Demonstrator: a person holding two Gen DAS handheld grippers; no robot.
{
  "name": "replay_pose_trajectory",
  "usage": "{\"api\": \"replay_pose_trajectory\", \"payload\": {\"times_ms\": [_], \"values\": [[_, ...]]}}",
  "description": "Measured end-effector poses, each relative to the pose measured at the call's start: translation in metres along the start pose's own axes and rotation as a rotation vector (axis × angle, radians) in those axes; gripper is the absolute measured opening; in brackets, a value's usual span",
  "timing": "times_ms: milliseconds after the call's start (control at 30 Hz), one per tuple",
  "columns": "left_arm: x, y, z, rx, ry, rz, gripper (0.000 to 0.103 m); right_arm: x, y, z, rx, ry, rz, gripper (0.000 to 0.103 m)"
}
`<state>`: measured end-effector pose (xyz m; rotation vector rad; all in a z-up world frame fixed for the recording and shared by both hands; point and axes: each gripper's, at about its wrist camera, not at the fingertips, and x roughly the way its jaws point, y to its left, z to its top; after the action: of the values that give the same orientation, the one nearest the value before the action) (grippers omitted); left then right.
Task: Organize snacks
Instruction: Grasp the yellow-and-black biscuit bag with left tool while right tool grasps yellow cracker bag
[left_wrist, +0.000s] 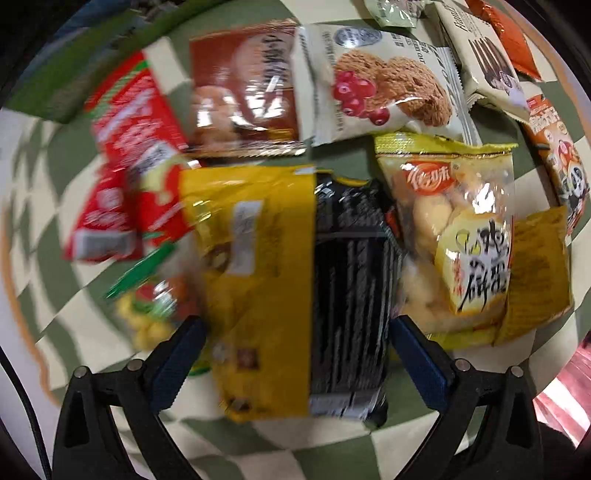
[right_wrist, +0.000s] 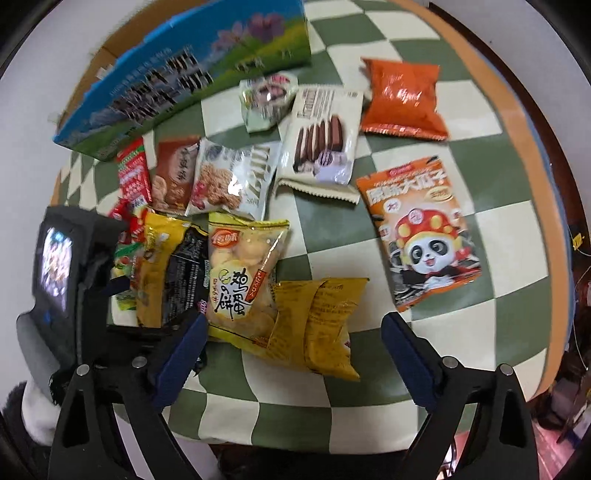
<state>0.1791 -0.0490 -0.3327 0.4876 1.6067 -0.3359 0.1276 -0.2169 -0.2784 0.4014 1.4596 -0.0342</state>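
**Snacks spread on checkered table**

The left gripper (left_wrist: 295, 339) is held wide around a yellow-and-black packet (left_wrist: 295, 280), contact unclear. The right gripper (right_wrist: 293, 341) is spread wide, empty, above a yellow pouch (right_wrist: 317, 325). A blue box (right_wrist: 184, 74) lies far left on the table (right_wrist: 424, 295).

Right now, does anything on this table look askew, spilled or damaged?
Nothing spilled or torn that I can see. The snacks lie in a loose jumble: the yellow-and-black packet between the open left claw overlaps its neighbours, and the plain yellow bag near the open right claw is creased and partly covers the egg-biscuit bag.
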Motion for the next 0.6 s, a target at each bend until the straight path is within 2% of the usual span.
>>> {"api": "replay_pose_trajectory", "payload": {"times_ms": [33, 100, 200, 300, 367, 500, 600], "values": [[0.001, 0.001, 0.001, -0.004, -0.005, -0.013, 0.090, 0.004, 0.002, 0.000, 0.000, 0.006, -0.002, 0.094], [0.001, 0.008, -0.001, -0.054, -0.024, -0.047, 0.083, 0.011, 0.006, 0.001, 0.003, 0.013, -0.005, 0.093], [-0.004, 0.037, -0.012, -0.226, -0.039, -0.096, 0.083, 0.020, 0.014, 0.003, 0.013, 0.022, -0.003, 0.092], [0.001, 0.070, -0.032, -0.451, -0.011, -0.125, 0.083, 0.035, 0.025, 0.008, 0.024, 0.034, 0.002, 0.088], [0.008, 0.085, -0.042, -0.546, -0.004, -0.157, 0.083, 0.050, 0.036, 0.014, 0.029, 0.052, -0.012, 0.086], [0.024, 0.093, -0.044, -0.540, 0.016, -0.208, 0.086, 0.073, 0.055, 0.026, 0.019, 0.063, -0.075, 0.084], [0.043, 0.097, -0.047, -0.524, 0.019, -0.234, 0.087, 0.076, 0.069, 0.030, 0.014, 0.055, -0.066, 0.082]]}}
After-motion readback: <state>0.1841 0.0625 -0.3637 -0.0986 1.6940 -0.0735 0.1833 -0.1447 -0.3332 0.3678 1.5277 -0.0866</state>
